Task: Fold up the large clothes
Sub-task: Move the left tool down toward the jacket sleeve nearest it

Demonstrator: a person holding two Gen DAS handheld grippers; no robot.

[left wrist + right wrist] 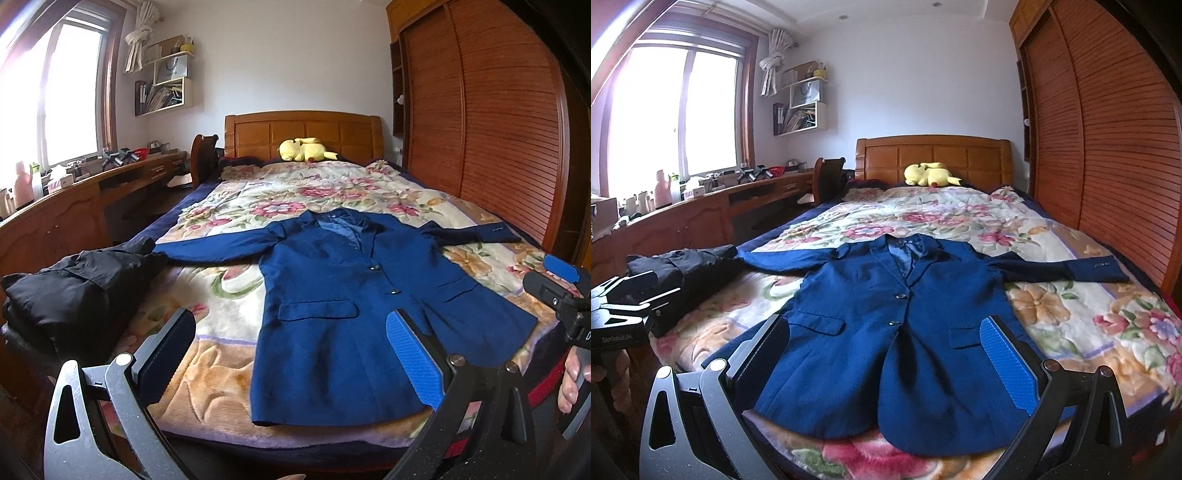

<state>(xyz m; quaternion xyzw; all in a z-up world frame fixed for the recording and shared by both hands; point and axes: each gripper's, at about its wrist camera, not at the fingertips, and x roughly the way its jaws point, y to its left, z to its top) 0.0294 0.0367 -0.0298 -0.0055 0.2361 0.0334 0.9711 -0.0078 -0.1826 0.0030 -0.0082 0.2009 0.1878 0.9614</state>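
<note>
A dark blue suit jacket [332, 295] lies flat and face up on the bed, buttoned, with both sleeves spread out to the sides. It also shows in the right wrist view [886, 325]. My left gripper [291, 354] is open and empty, held above the jacket's hem near the foot of the bed. My right gripper [890, 358] is open and empty too, above the hem a little further right. The right gripper also shows at the right edge of the left wrist view [561, 291]. The left gripper shows at the left edge of the right wrist view [628, 299].
The bed carries a floral blanket [236, 295]. A black garment [74, 288] lies bunched at the bed's left edge by the jacket's sleeve. A yellow plush toy [304, 149] sits by the headboard. A wooden desk [55, 206] runs along the left, a wardrobe [498, 129] along the right.
</note>
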